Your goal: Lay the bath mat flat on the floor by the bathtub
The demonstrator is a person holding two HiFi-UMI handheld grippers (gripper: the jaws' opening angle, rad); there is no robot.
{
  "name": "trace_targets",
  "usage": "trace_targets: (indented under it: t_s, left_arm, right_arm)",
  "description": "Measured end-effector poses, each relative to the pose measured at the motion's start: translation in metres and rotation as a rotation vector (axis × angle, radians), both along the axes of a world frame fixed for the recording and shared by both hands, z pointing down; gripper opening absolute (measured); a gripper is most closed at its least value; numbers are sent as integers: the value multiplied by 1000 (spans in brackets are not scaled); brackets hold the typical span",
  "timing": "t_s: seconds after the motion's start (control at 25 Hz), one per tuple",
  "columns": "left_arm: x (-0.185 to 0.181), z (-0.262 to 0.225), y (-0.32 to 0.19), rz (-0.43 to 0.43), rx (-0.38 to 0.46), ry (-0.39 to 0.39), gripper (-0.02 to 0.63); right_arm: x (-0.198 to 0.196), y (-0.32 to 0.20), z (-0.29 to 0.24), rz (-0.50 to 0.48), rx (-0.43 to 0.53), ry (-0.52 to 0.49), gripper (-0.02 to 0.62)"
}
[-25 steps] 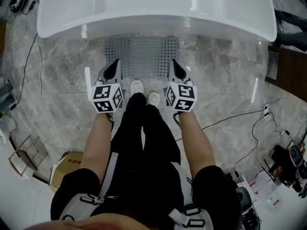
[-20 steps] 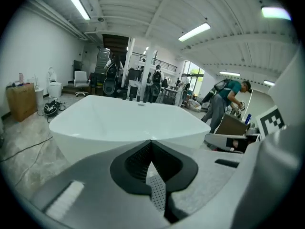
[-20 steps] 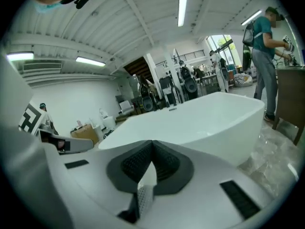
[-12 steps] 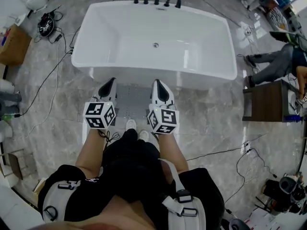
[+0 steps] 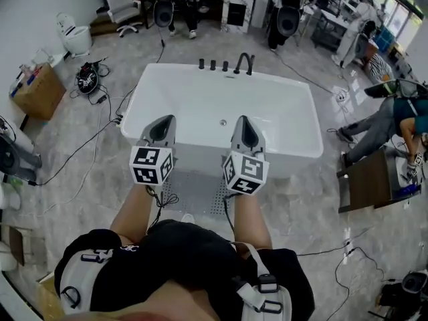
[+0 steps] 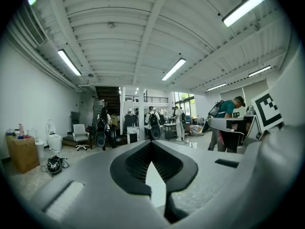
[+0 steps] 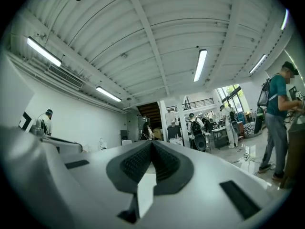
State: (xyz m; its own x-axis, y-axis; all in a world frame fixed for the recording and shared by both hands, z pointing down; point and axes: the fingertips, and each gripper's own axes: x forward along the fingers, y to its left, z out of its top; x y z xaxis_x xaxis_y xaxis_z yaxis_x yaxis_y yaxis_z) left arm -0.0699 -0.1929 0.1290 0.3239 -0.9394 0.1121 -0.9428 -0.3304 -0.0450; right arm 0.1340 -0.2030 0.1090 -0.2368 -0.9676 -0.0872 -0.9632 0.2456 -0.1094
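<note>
The grey perforated bath mat (image 5: 195,191) lies flat on the marble floor against the front of the white bathtub (image 5: 200,105). The person's arms and body hide its near part. My left gripper (image 5: 163,121) is raised above the tub's front rim, shut and empty. My right gripper (image 5: 243,121) is held level with it, about a mat's width to the right, also shut with nothing in it. In the left gripper view the left gripper (image 6: 151,145) points across the room, its jaws together. The right gripper view shows the right gripper (image 7: 152,145) the same way.
Black taps (image 5: 234,63) stand on the tub's far rim. Cables (image 5: 87,146) trail over the floor at left and right. A cardboard box (image 5: 39,89) and a toilet (image 5: 73,39) are at the far left. A wooden table (image 5: 371,187) and a person (image 5: 391,119) are at the right.
Both grippers have risen from beside the mat to above the tub's rim. The head view has climbed and tipped forward, taking in the whole tub and room. The mat stays on the floor.
</note>
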Motion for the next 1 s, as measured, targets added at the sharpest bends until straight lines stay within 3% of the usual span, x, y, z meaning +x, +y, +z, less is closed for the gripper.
trace_targets:
  t_s: [1.0]
  left_arm:
    - [18, 14, 14, -10, -42, -21, 5]
  right_arm:
    - [20, 21, 20, -35, -29, -41, 6]
